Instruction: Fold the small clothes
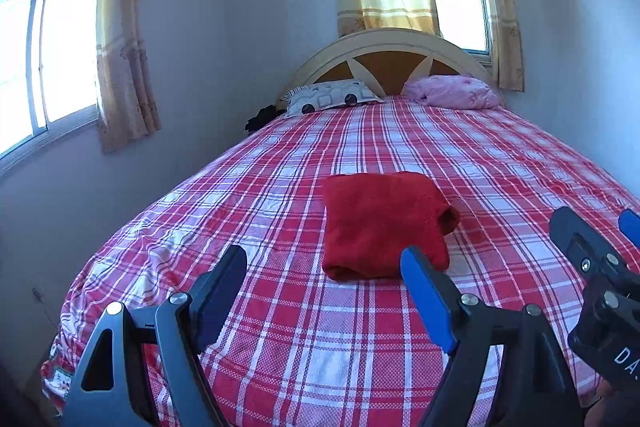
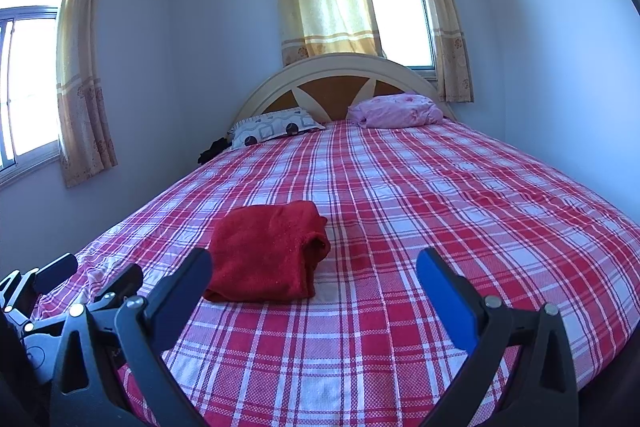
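Both tools, left tool (image 1: 324,267) & right tool (image 2: 314,267), spread wide, empty; folded red garment (image 1: 380,223) w/ underside hidden.

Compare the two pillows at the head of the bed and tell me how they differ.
The patterned pillow is white with dark circles and outlined shapes; the pink pillow is plain pink with a faint print. The patterned pillow lies flat on the left side; the pink pillow looks bunched and fuller on the right. Both rest on the plaid bedspread against the headboard.
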